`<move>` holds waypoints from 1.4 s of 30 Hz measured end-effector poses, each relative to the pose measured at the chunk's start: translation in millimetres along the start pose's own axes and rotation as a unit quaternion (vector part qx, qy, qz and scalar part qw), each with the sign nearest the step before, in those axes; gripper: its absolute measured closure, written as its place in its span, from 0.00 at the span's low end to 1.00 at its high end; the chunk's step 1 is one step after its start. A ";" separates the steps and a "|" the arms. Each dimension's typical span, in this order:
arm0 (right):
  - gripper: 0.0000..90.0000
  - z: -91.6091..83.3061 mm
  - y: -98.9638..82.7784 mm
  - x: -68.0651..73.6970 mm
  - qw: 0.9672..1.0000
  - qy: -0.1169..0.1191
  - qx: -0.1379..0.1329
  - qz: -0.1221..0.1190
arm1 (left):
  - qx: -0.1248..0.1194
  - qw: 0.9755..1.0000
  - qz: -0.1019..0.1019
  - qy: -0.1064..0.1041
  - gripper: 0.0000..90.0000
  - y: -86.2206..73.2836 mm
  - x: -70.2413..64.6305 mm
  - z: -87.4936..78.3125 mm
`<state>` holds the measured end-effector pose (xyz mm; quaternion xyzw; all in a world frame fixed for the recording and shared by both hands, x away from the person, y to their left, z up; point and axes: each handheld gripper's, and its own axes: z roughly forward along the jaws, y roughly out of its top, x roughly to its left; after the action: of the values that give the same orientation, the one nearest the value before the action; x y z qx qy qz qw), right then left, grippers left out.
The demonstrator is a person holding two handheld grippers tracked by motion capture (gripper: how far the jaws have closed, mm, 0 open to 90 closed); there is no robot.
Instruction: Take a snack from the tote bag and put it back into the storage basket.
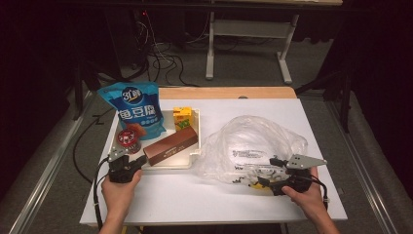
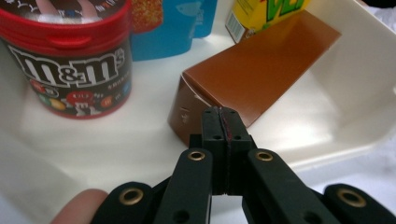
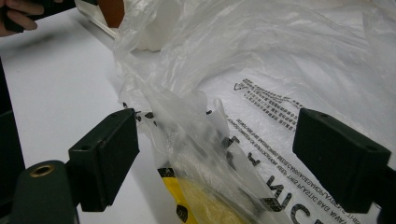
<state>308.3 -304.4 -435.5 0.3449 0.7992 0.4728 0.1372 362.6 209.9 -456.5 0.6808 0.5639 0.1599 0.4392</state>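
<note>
left hand-held gripper (image 2: 223, 122) shut, empty, nosing at brown box (image 2: 261, 65) | right hand-held gripper (image 3: 217, 154) gaping around bag (image 3: 261, 93) edge | reopening wide before grabbing

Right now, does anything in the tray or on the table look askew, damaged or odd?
The brown box lies tipped over diagonally in the white tray, its near end flap creased and slightly open. The clear plastic bag is crumpled loosely on the table. Nothing is spilled.
</note>
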 end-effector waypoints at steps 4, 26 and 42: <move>0.16 1.5 -0.6 -0.1 1.000 -0.001 0.003 0.001 | 0.000 1.000 -0.002 0.026 1.00 5.1 4.0 6.1; 0.16 0.2 -0.9 -2.4 1.000 -0.003 0.000 0.005 | 0.034 0.997 -0.006 0.066 1.00 14.2 -8.7 36.9; 0.16 0.2 -1.0 -0.4 1.000 -0.010 0.002 0.006 | 0.019 0.998 -0.035 0.057 0.94 20.2 1.1 42.0</move>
<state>308.3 -304.9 -436.5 0.3551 0.7965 0.4683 0.1420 405.6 193.8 -464.7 0.6588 0.6143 0.1727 0.3985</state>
